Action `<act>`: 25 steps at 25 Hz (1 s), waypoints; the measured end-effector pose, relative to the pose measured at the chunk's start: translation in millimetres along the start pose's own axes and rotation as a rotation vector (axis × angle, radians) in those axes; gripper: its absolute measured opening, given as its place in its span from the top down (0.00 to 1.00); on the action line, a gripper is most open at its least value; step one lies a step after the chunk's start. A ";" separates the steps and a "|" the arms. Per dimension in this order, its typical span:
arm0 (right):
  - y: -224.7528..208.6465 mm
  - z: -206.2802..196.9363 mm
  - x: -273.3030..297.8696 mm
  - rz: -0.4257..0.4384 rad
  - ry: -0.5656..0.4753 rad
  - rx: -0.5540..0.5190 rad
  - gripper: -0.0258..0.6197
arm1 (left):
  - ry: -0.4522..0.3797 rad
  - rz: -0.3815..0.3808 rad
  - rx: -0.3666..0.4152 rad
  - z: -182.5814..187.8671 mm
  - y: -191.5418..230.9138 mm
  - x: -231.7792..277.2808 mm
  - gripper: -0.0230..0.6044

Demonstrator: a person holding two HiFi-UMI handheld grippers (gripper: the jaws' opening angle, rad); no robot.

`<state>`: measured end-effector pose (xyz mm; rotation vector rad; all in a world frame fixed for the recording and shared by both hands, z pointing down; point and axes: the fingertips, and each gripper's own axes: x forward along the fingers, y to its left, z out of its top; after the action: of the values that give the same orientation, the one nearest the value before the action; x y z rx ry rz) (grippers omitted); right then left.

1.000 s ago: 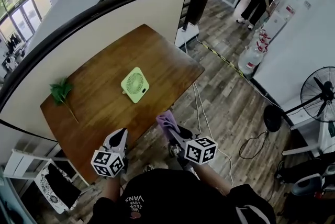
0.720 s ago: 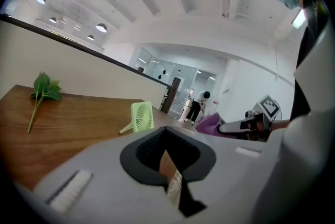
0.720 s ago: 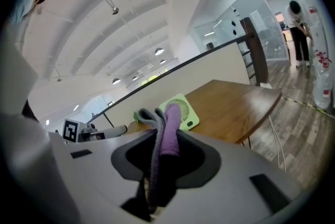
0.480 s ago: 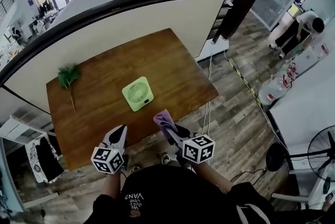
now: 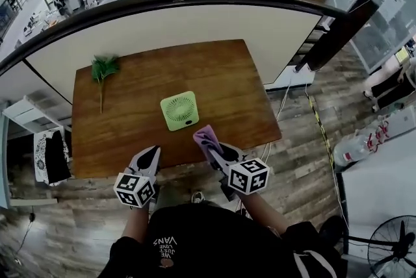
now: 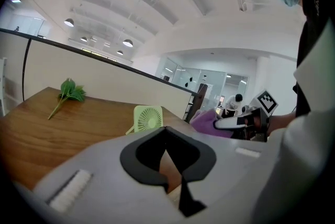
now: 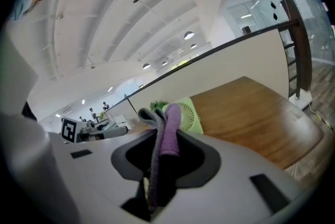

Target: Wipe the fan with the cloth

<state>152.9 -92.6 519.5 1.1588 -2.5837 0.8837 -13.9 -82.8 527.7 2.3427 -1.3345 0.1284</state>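
Wooden table (image 5: 123,140) fills the middle of the head view, with the pale green fan (image 5: 179,110) lying flat near its centre and a sprig of green leaves (image 5: 103,67) well apart at the far left corner. The right gripper (image 5: 211,147) hangs over the table's near edge, and the purple cloth (image 5: 206,137) sticks out of its tips just beside the fan's near right corner, apart from it. The left gripper (image 5: 152,154) sits at the same near edge, to the left of the fan and a little farther from it. In the left gripper view the left gripper (image 6: 168,144) has its jaws pressed together with nothing between them; the fan (image 6: 148,118) stands ahead and slightly left of them on the table (image 6: 36,131), the leaves (image 6: 70,91) lie farther left, and the cloth (image 6: 205,123) shows off to the right. In the right gripper view the right gripper (image 7: 159,152) is clamped on the cloth (image 7: 169,131), which rises folded between the jaws, grey on one side and purple on the other; the fan (image 7: 187,115) shows directly behind its top, not touching, and the left gripper (image 7: 102,132) lies to the left.
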 end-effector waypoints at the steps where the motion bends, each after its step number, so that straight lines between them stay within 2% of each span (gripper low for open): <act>1: -1.6 1.3 2.1 0.010 0.003 -0.002 0.80 | 0.000 0.009 0.002 -1.5 -0.7 -0.2 0.95; 8: -2.0 6.4 36.2 0.045 0.041 -0.059 0.80 | 0.033 0.043 0.014 -16.5 22.4 9.6 0.94; 19: 3.6 15.0 89.8 0.061 0.119 -0.135 0.80 | 0.162 -0.034 -0.020 -43.5 62.0 59.0 0.94; 22: 5.2 15.0 103.7 0.065 0.142 -0.145 0.80 | 0.176 -0.060 -0.038 -48.3 69.4 72.4 0.93; 23: 6.5 15.4 108.9 0.069 0.149 -0.152 0.80 | 0.184 -0.074 -0.044 -49.6 70.6 76.9 0.92; 25: 9.6 16.1 119.1 0.080 0.161 -0.168 0.80 | 0.209 -0.101 -0.056 -54.4 73.1 86.5 0.78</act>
<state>66.0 -171.3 547.8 0.9066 -2.5314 0.7264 -22.0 -161.1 625.7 2.2742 -1.1041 0.2921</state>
